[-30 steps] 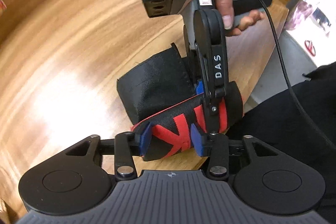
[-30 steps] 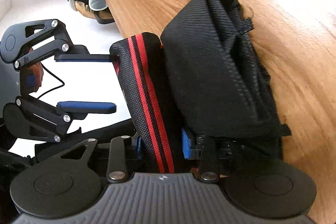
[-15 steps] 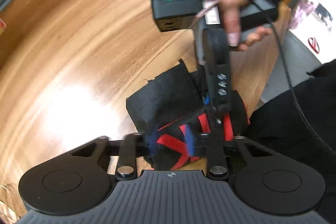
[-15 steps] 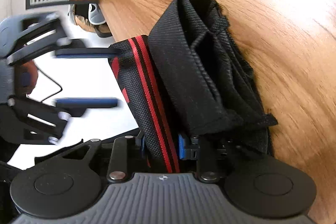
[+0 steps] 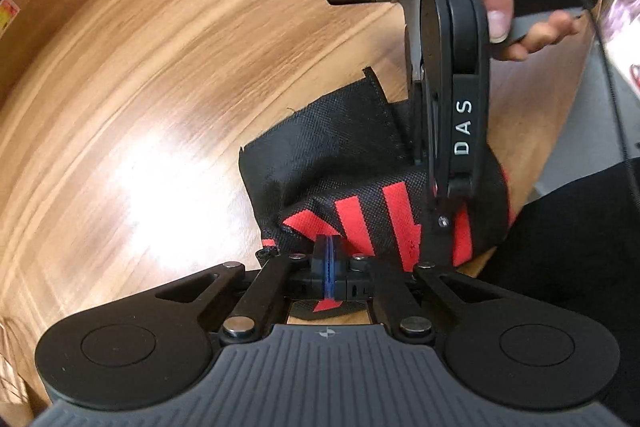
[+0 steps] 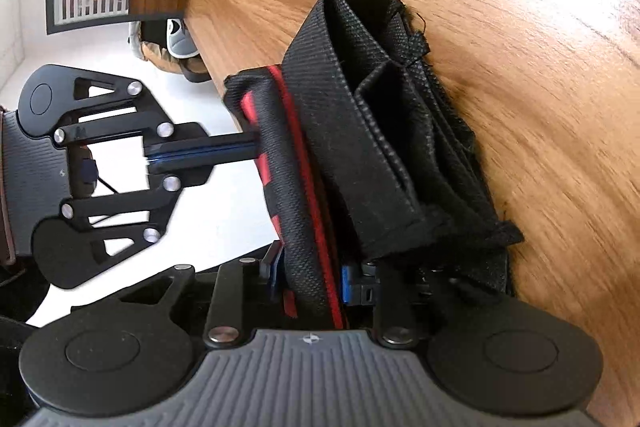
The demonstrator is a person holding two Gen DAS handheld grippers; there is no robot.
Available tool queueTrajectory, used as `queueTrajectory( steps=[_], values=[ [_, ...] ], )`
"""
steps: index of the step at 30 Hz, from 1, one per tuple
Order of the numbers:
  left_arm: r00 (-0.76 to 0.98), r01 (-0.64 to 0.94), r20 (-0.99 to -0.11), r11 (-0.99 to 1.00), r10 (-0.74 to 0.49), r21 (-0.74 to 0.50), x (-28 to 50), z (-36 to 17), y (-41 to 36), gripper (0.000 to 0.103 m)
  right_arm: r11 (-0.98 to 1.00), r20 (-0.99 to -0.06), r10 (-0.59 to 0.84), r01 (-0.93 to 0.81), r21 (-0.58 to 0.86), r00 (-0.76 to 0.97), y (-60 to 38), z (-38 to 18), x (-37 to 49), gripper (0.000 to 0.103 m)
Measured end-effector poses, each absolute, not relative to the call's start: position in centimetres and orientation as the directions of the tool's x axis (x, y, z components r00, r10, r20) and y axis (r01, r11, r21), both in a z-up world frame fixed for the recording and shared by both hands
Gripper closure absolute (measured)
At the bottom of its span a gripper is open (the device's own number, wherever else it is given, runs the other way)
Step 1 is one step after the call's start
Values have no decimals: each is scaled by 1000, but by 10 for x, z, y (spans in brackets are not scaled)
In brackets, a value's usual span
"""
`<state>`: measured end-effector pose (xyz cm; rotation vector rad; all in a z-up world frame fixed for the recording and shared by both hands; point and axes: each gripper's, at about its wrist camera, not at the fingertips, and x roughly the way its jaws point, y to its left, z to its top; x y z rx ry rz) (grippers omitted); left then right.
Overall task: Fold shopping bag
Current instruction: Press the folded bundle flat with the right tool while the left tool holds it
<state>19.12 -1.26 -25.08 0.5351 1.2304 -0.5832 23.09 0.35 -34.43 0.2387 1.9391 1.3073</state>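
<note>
Your left tool is pinched closed at the near red-striped edge of the folded shopping bag. Your right tool clamps the bag's striped fold, the bundle resting at the counter edge.

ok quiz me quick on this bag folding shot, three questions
1. True or false: the right tool is clamped on the shopping bag.
2. How do the left tool's jaws stand? A wide open, B closed together, C out of view.
3. Fill in: the bag lies on a ___ table.
Key: 1 true; 2 B; 3 wooden.
</note>
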Motion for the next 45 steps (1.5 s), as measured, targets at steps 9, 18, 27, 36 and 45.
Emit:
queueTrajectory(
  steps=[9,18,27,36,45],
  values=[
    [249,672,-965,733,-86,108,185,-260,-18,103,517,-546,576,-246,820,-609,0,-335,234,71],
    [295,608,-953,782,-65,135,176,-269,-31,103,662,-792,600,-486,570,-113,-115,-233,216,91],
    [272,515,-956,856,-111,47,173,-267,-16,103,724,-882,472,-575,380,11,-72,-239,145,103],
    [366,403,-890,909,-271,-111,148,-241,26,102,729,-933,360,-628,273,13,-65,-249,149,103],
    [439,595,-882,791,-170,144,155,-265,0,101,724,-964,265,-656,215,-23,-49,-249,162,103]
  ],
)
